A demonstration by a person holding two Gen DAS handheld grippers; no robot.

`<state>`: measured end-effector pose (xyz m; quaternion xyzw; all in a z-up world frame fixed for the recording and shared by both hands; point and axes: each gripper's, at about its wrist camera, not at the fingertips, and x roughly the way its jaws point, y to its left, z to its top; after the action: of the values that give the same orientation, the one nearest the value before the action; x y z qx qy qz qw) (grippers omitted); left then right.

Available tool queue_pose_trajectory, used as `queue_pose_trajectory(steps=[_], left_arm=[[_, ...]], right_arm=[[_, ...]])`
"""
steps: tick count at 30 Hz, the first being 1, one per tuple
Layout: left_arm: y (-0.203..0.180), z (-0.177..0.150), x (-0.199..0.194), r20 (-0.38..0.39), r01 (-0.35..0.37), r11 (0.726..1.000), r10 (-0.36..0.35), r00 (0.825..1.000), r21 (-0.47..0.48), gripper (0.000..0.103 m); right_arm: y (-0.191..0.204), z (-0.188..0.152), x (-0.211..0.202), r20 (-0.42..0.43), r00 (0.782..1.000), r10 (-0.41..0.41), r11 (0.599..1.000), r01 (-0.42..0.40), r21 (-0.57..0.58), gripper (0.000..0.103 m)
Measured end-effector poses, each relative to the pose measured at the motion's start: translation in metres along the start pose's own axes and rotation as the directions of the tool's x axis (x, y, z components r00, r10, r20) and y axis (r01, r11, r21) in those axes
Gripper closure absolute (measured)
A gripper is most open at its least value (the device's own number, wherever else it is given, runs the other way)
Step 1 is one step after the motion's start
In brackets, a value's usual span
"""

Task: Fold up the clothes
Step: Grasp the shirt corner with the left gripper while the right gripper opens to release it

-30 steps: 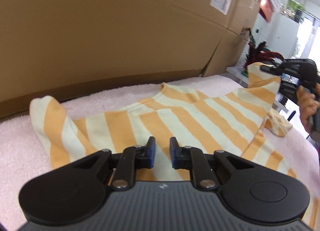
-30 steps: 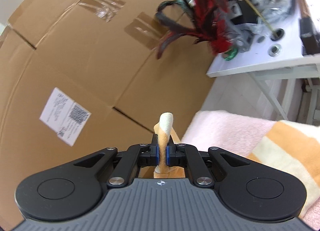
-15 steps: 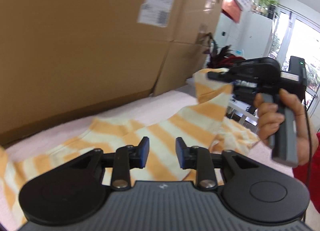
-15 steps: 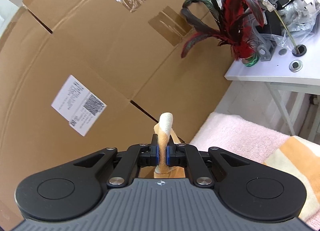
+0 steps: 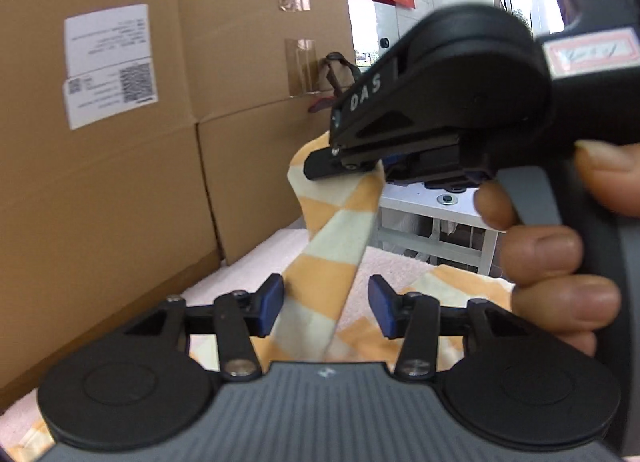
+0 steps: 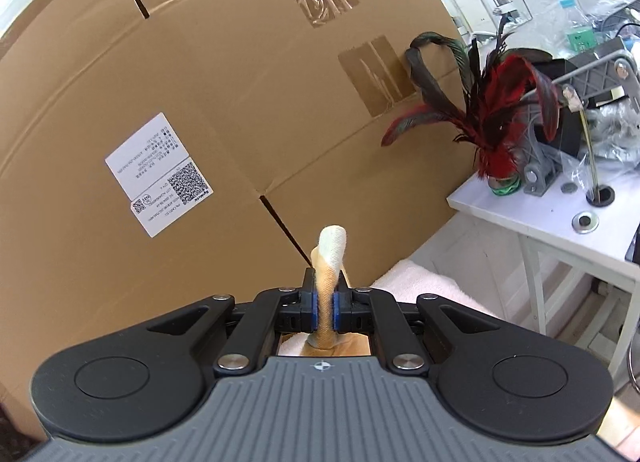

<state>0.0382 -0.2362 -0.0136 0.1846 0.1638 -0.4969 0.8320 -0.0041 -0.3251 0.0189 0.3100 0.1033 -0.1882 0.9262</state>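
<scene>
Closest to the left camera: left gripper (image 5: 326, 312), fingers (image 5: 271, 304) apart and opening, the hanging strip of the striped shirt (image 5: 320, 282) runs between them but the pads don't press on it yet.
Why it's there: my guess, it's lining up for a second grab lower on the strip so the fold can be pulled straight.
Bit further out: right gripper (image 6: 325, 312), fingers (image 6: 314, 312) clamped on a bunched end of the shirt, holding it up off the pink towel surface (image 5: 384, 262), so the cloth hangs taut-ish.
Right hand (image 5: 560, 254): just beside the left gripper, so not much room on that side.
Back edge: cardboard boxes (image 6: 240, 102) stand right behind the surface.
Far right: cluttered white table (image 6: 552, 222) with red feathers (image 6: 496, 118), near the surface's end.
Open room: mostly over the shirt lying flat.
</scene>
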Motion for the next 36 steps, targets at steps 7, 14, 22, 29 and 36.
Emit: queue_pose_trajectory(steps=[7,14,22,29,36], left_arm=[[-0.022,-0.002,0.037,-0.048,-0.080,0.993,0.085,0.995,0.085,0.049],[-0.036,-0.002,0.050,0.007,-0.185,0.957,0.189,0.982,0.225,0.089],[-0.047,-0.006,0.052,0.078,-0.234,0.922,0.221,0.972,0.308,0.074],[-0.039,-0.005,0.053,0.060,-0.190,0.941,0.181,0.982,0.280,0.099],[-0.006,0.002,0.050,0.017,-0.126,0.987,0.125,0.992,0.102,0.099]], right_arm=[[-0.017,-0.003,0.001,-0.023,1.000,0.019,0.999,-0.019,-0.031,0.095],[-0.028,-0.009,0.003,-0.035,0.999,0.001,1.000,-0.002,-0.022,0.095],[-0.042,-0.015,0.000,-0.021,1.000,-0.016,0.999,0.017,0.028,0.091],[-0.048,-0.017,-0.006,-0.019,1.000,-0.002,0.997,0.003,0.078,0.086],[-0.070,-0.024,-0.039,0.103,0.995,-0.012,0.970,-0.013,0.244,0.068]])
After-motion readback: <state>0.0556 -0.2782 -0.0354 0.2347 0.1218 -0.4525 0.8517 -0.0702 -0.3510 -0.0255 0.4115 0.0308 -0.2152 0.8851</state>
